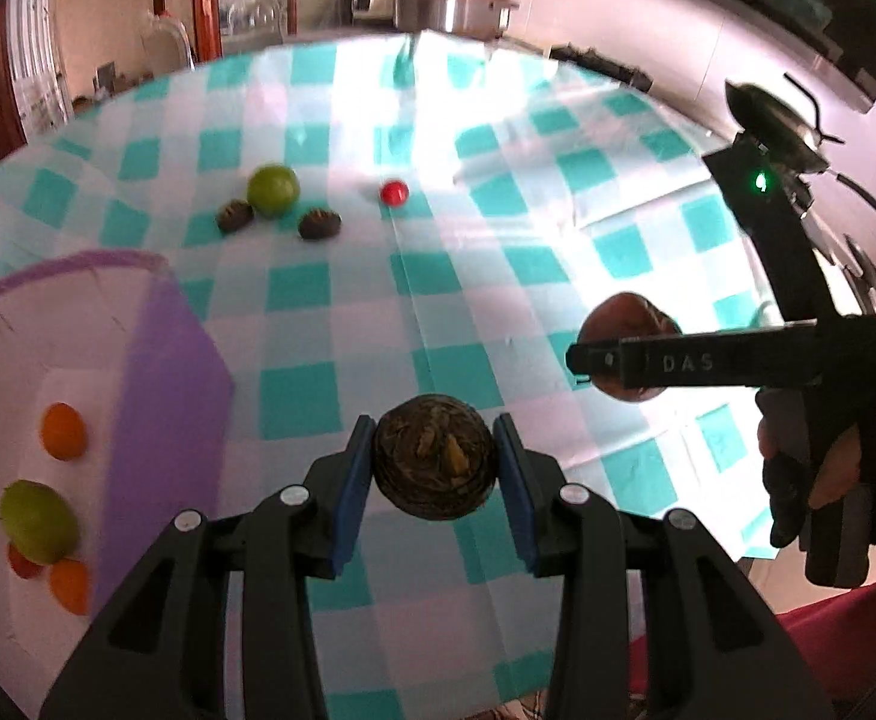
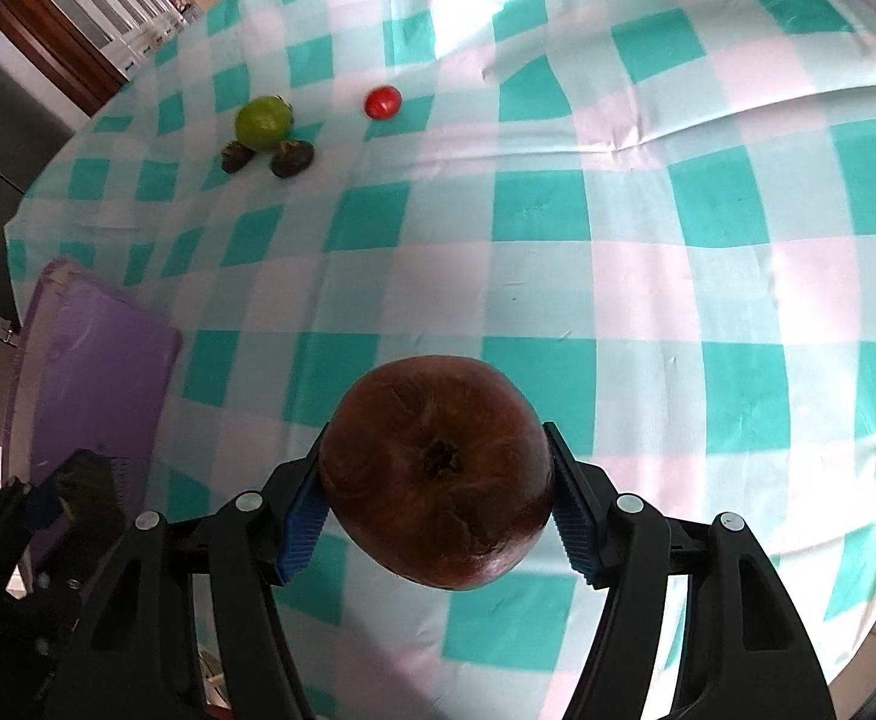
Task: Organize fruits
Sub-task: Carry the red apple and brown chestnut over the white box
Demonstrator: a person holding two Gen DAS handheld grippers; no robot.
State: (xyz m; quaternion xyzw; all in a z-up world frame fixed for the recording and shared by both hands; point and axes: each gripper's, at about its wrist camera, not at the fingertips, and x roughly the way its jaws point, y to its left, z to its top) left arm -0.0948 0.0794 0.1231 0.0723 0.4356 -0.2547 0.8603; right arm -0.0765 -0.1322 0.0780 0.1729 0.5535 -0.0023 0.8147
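Observation:
My left gripper (image 1: 435,462) is shut on a dark brown rough fruit (image 1: 435,456), held above the checked tablecloth beside a purple box (image 1: 168,372). The box holds two orange fruits (image 1: 63,431), a green fruit (image 1: 39,521) and a red one (image 1: 23,564). My right gripper (image 2: 438,480) is shut on a large reddish-brown fruit (image 2: 438,468); it also shows in the left wrist view (image 1: 627,354). On the cloth farther off lie a green fruit (image 1: 273,190), two small dark fruits (image 1: 235,216) (image 1: 319,223) and a small red fruit (image 1: 393,192).
The teal and white checked cloth (image 2: 618,240) covers a round table. The purple box (image 2: 96,372) stands at the table's left edge. A metal pot (image 1: 450,3) and a kitchen counter lie behind the table.

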